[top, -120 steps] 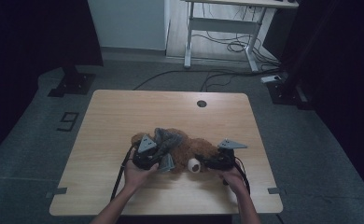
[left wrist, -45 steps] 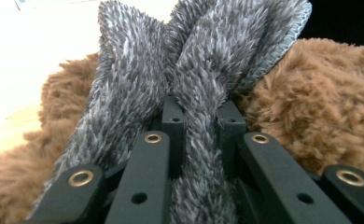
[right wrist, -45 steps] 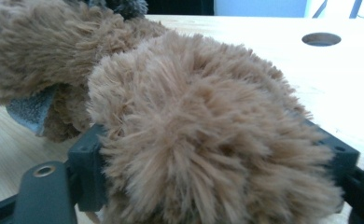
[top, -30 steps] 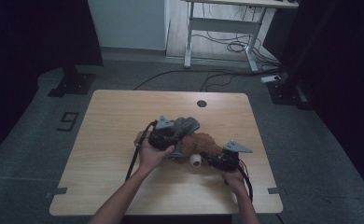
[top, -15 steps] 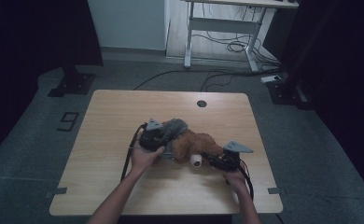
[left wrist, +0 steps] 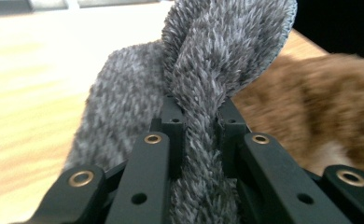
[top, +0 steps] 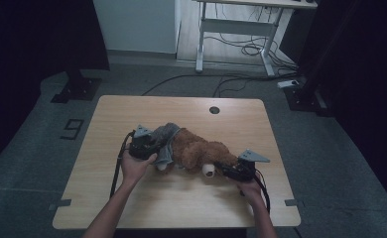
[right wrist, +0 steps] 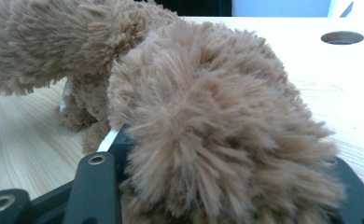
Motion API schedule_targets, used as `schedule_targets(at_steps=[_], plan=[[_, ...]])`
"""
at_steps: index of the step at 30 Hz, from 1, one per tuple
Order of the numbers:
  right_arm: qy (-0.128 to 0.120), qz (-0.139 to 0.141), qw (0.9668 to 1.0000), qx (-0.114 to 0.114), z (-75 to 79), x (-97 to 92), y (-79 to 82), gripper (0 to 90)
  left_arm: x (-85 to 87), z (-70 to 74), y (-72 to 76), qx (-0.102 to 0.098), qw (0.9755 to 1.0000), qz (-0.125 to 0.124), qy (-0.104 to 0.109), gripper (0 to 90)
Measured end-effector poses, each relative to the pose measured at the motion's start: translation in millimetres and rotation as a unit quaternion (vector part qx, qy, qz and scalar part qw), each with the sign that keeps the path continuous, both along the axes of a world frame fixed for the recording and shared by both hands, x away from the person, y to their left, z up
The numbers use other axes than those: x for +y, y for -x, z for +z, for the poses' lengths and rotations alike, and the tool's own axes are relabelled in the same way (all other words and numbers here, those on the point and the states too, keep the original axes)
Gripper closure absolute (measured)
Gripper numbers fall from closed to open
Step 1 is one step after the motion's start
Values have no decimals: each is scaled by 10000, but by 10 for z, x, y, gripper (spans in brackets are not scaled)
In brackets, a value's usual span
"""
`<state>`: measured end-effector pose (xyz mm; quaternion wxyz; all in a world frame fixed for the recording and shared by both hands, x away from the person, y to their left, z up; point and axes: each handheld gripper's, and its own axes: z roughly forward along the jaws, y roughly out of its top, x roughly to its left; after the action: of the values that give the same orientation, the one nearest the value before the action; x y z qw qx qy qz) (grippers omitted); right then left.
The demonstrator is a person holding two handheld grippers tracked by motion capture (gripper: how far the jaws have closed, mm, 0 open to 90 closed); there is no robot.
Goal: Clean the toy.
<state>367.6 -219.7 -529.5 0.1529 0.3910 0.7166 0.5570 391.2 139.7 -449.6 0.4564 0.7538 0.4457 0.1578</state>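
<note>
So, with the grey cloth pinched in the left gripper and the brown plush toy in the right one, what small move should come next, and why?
Probably draw the left gripper and its grey cloth a little further away from the brown plush toy. The cloth is clamped between the jaws but still lies against the toy, while the right gripper pins the toy's other end to the table.

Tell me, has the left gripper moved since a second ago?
Yes. The left gripper, shut on the grey cloth, has slid leftward, away from the round hole in the table.
</note>
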Motion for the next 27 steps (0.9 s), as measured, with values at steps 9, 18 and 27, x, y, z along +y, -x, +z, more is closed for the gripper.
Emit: schedule_targets(at_steps=[9,18,27], plan=[[-64,24,10000,35,-7,-20,-8,436,-735,81,-32,39,9977,-671,-92,775],[-61,28,10000,36,-12,-24,-13,435,-816,-58,-37,-64,9978,-573,-317,777],[-61,21,10000,23,-15,-25,-15,435,-255,-55,-53,-4,9989,-103,-453,776]])
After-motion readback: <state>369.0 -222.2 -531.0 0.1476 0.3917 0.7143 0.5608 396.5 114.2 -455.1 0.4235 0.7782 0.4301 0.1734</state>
